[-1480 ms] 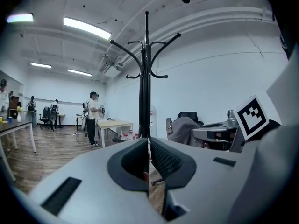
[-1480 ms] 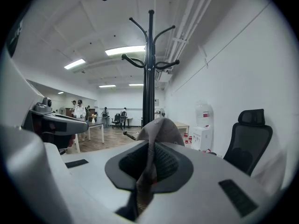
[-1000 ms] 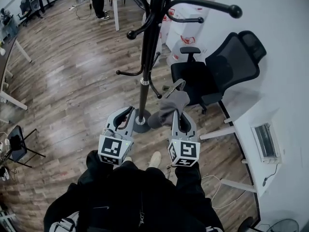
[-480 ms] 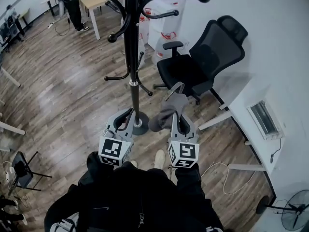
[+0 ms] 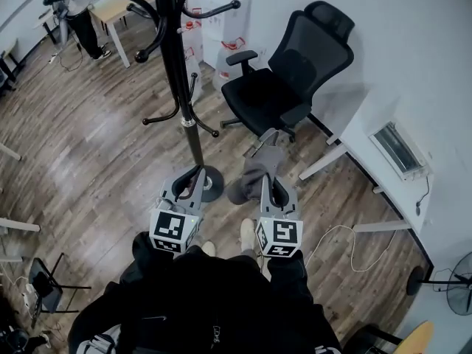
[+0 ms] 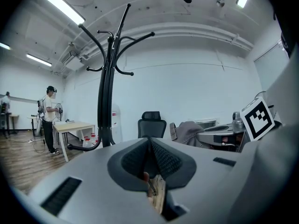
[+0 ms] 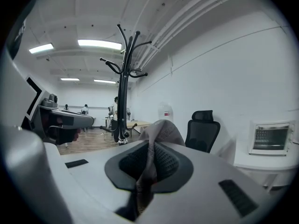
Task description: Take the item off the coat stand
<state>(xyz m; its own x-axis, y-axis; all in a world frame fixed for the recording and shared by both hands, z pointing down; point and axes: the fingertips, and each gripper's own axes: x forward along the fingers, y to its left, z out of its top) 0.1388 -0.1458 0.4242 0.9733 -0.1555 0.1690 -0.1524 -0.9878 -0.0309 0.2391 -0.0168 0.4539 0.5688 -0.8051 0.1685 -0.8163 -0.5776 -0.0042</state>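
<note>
The black coat stand (image 5: 177, 87) rises at the upper left of the head view, its round base (image 5: 207, 185) on the wood floor, its hooks bare. A grey cloth item (image 5: 259, 167) hangs free of the stand, pinched in my right gripper (image 5: 270, 180), which is shut on it. In the right gripper view the cloth (image 7: 161, 129) bunches up between the dark pads (image 7: 164, 161), with the stand (image 7: 124, 92) off to the left. My left gripper (image 5: 192, 178) hovers beside the stand's base, jaws shut and nothing in them; its own view shows the stand (image 6: 106, 92) ahead.
A black office chair (image 5: 276, 80) stands against the white wall to the right of the stand. A person (image 5: 80, 22) is by a desk (image 5: 122, 6) at the far left. A wall heater (image 5: 398, 150), a floor cable (image 5: 346, 236) and a fan (image 5: 461, 290) lie right.
The stand and chair have slid left and farther off in the head view as I stepped back and right. The grey cloth stays in the right gripper; both grippers hold the same pose.
</note>
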